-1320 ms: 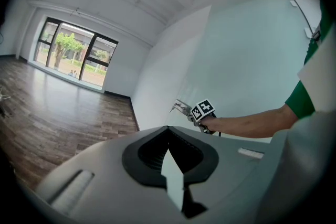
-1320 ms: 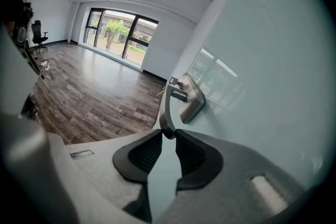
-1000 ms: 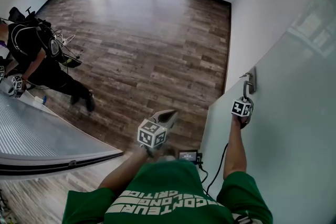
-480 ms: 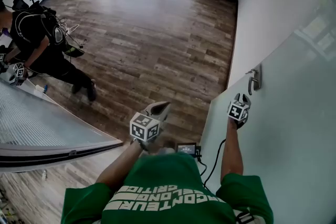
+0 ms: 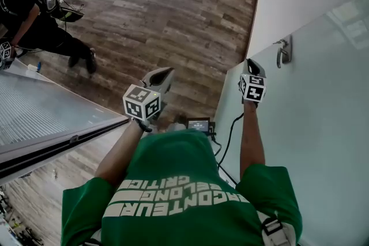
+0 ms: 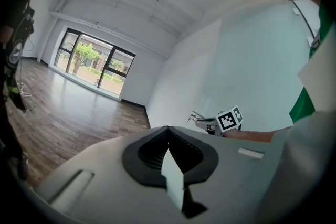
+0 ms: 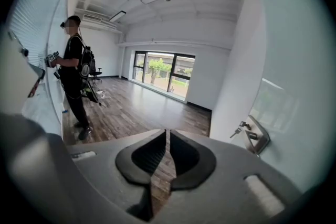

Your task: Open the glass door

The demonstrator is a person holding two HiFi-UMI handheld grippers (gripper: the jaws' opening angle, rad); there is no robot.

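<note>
Seemingly the glass door [image 5: 323, 124] already stands open. My right gripper [image 5: 252, 68], jaws clenched empty, hangs clear of the handle [image 5: 282, 50] at two o'clock. My left gripper [image 5: 163, 74] is likewise clenched.

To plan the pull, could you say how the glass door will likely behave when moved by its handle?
The glass door is a large frosted pane, so it is probably heavy and slow to swing. It looks rigid yet fragile at its edge. Its metal handle looks smooth, so a grip might slip.
</note>
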